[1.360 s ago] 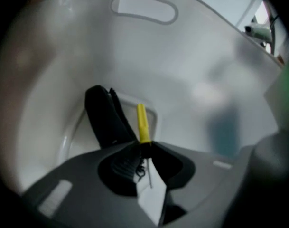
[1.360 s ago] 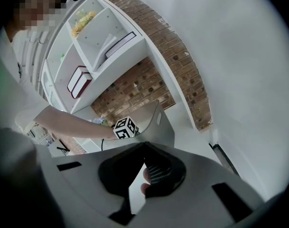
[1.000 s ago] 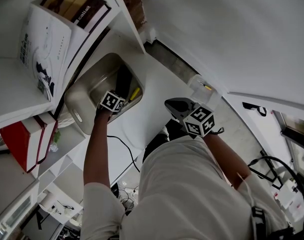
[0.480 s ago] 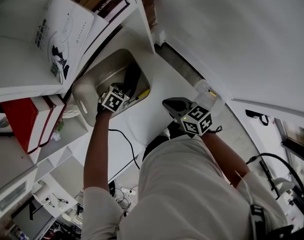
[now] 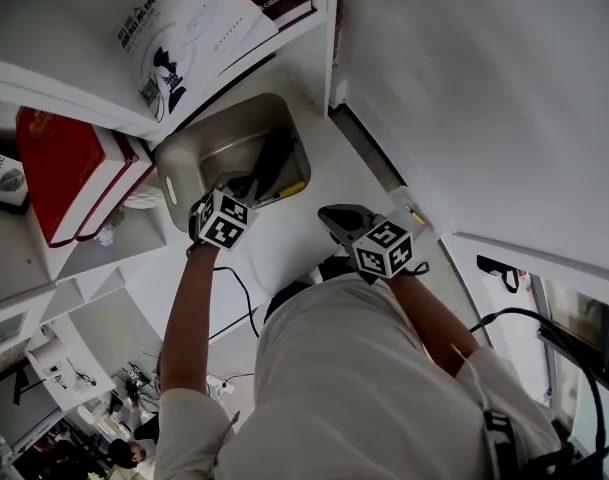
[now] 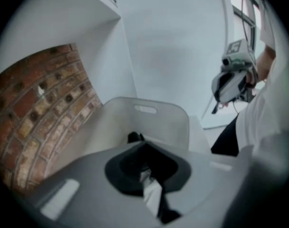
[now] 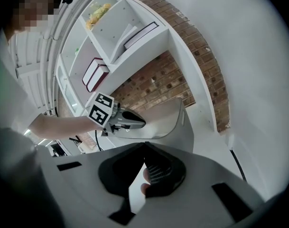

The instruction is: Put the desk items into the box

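On the left gripper (image 6: 146, 175) the jaws have just been closing and now sit flat together, with nothing between them. A second ago that gripper was down inside the box (image 5: 179, 168); now it's lifted clear and hangs just over the near rim. I read that as a drop done: whatever went in is staying in.

Looking into the box from the head view, there's a dark item (image 5: 274, 156) lying along the bottom and a yellow pen-like thing (image 5: 290, 189) beside it, both inside the walls.

Over to the right gripper (image 7: 146, 172): jaws look together too, and empty. It's held over the white tabletop (image 5: 279, 233), apart from the box, and it has barely shifted.

Further out, a small clear container (image 5: 408, 200) sits by the wall, just beyond the right gripper. I can't tell what's in it. My guess is that it's the next candidate for the box, and the right gripper is the nearer one to fetch it.
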